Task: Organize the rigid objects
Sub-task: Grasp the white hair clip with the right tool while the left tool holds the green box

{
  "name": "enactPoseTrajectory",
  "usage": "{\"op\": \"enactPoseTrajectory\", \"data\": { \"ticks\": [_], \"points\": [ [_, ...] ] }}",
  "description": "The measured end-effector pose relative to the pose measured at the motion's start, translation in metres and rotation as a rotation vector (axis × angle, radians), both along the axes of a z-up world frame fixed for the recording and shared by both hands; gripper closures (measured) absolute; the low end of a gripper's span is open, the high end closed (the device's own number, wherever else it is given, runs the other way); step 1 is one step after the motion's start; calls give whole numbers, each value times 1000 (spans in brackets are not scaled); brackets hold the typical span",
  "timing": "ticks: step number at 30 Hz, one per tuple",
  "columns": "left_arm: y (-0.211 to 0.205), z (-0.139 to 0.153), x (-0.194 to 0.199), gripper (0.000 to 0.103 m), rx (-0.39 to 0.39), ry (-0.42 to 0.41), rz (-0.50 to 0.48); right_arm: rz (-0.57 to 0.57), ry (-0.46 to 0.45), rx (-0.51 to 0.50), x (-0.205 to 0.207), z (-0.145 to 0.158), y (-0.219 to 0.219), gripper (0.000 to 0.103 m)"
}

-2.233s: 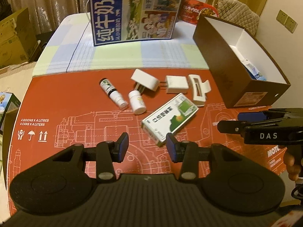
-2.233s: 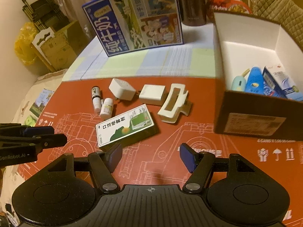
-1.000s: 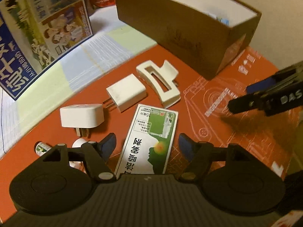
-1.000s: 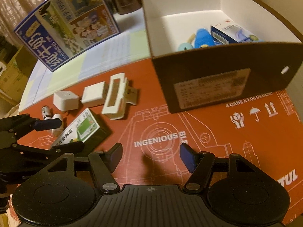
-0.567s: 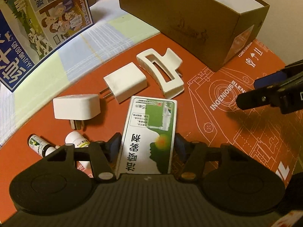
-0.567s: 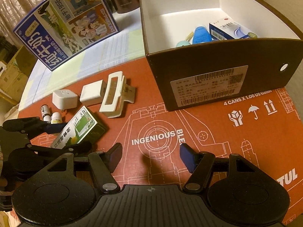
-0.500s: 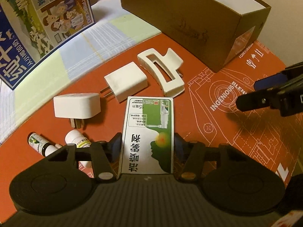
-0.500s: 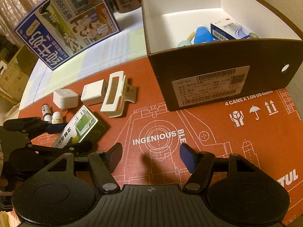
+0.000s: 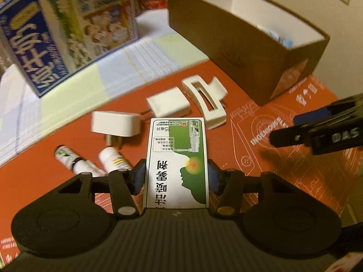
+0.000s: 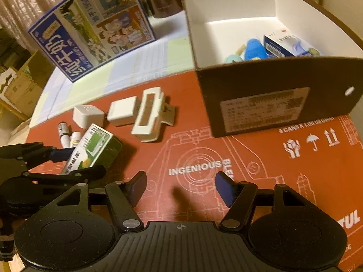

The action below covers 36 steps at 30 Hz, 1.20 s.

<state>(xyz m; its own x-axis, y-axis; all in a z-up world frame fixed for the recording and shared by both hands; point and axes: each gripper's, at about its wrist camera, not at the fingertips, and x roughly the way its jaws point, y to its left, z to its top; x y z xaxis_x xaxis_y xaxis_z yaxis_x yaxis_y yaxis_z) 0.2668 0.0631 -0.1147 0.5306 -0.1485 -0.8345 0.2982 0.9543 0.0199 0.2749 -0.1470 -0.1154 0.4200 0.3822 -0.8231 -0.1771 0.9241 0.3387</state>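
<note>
Now, step in hand: you had the green-and-white spray box (image 9: 177, 158) gripped by its long sides in your left tongs (image 9: 176, 175), its far end pointing toward the brown box; judging by the shadow under it in the right wrist view, it was tilted up off the red bench (image 10: 261, 176).
Left tongs: clenched on the spray box, both pads pressed against its sides.
Right tongs: released (image 10: 180, 187), jaws spread wide with nothing between them, hovering over the printed red surface near the front of the brown box.
Next move: probably a carry to the brown box (image 10: 267, 104) and a drop inside; you needed to clear its tall front wall before letting go.
Brown box contents: a blue-and-white carton (image 10: 288, 45), a blue rounded item (image 10: 255, 49) and a pale teal piece (image 10: 233, 57) sat against the near wall; the far part of the white floor was bare, so room looked ample.
Left on the bench: two white chargers (image 9: 168, 105) (image 9: 115, 124), a white hair clip (image 9: 205, 99) and two small bottles (image 9: 70, 158) (image 9: 113, 158), all close together beside the spray box.
Progress: my guess was about a third done, with five loose pieces waiting.
Background: a large blue milk carton (image 10: 95, 31) stood behind on the checked cloth, apart from the sorting.
</note>
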Motion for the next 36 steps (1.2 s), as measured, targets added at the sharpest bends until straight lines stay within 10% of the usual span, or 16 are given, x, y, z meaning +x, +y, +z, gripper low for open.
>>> {"op": "enactPoseTrajectory", "data": {
  "ticks": [8, 21, 28, 36],
  "points": [
    [47, 31, -21, 52, -12, -54, 175, 60, -90, 25, 6, 2, 25, 39],
    [133, 21, -30, 52, 15, -3, 500, -80, -187, -58, 48, -16, 55, 70],
    [140, 16, -31, 52, 9, 24, 529, -95, -211, -84, 58, -24, 62, 99],
    [134, 13, -30, 52, 2, 35, 502, -13, -224, -100, 44, -20, 53, 103]
  ]
}}
